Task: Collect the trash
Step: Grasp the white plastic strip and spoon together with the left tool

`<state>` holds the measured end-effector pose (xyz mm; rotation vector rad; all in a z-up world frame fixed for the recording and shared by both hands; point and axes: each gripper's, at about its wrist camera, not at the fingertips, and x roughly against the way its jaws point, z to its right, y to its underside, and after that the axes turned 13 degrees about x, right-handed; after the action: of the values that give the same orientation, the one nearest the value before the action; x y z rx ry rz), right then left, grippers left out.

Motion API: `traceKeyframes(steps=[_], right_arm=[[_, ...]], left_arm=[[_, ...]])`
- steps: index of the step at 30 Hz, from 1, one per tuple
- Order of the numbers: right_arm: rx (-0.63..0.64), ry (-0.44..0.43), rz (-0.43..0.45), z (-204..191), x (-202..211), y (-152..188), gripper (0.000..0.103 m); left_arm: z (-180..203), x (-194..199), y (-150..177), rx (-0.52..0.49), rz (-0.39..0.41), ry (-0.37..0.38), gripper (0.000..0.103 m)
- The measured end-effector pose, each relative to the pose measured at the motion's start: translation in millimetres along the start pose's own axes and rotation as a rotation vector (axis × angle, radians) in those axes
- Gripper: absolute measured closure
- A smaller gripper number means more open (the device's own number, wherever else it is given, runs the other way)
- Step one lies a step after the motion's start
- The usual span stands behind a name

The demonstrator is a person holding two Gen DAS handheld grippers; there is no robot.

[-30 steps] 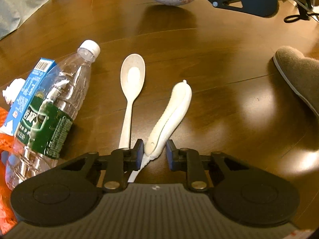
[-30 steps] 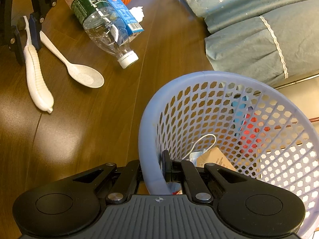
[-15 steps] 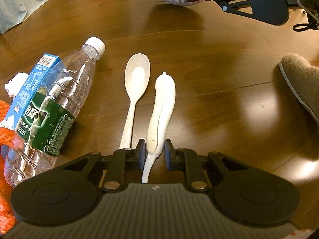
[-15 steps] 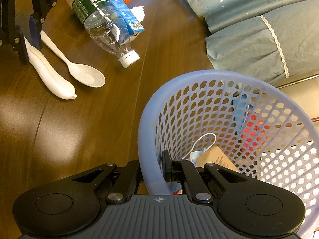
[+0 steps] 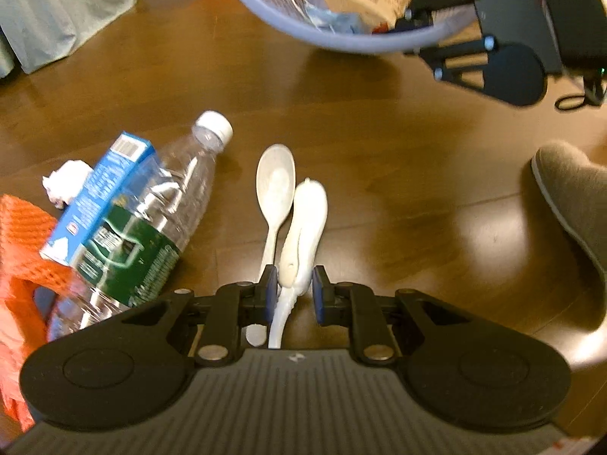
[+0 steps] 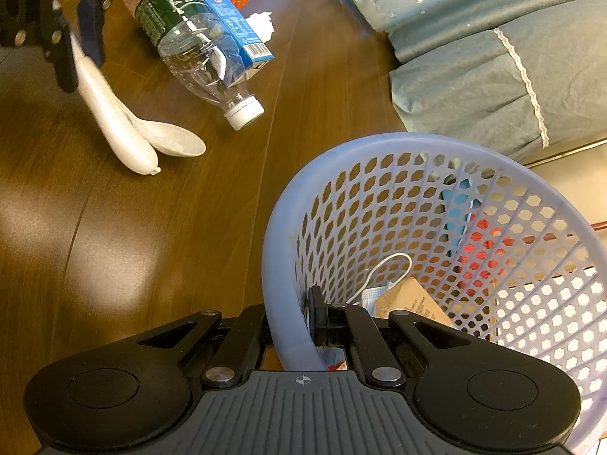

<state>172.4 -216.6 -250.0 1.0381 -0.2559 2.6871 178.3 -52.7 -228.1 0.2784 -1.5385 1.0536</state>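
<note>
On a dark wooden floor (image 5: 379, 144), the left gripper (image 5: 291, 295) clamps a light, stiff white handle (image 5: 305, 227) near its end; the right gripper (image 6: 290, 326) pinches the basket (image 6: 280, 235) rim.

Left gripper (image 5: 292, 295) fingers (image 5: 270, 291) closed on white peeler (image 5: 305, 223). Spoon (image 5: 275, 185) touching at 11 o'clock; bottle (image 5: 151, 227) at 9; basket (image 5: 341, 38) at 12.
</note>
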Motion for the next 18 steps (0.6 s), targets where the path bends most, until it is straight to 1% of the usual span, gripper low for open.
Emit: traceKeyframes(steps=[4,11,18], right_arm=[[0.001,0.0,0.0,0.1,0.0,0.0,0.103],[0.001,-0.001,0.0,-0.1,0.1,-0.6,0.102],[-0.001,-0.002,-0.001,0.2,0.4,-1.2,0.102]], left_arm=[[-0.2,10.1,-5.5,0.007,0.03,0.002,0.088],[-2.0,18.5,-7.9,0.019,0.059,0.003,0.088],[-9.8,26.9,-18.9,0.028,0.086,-0.002,0.088]])
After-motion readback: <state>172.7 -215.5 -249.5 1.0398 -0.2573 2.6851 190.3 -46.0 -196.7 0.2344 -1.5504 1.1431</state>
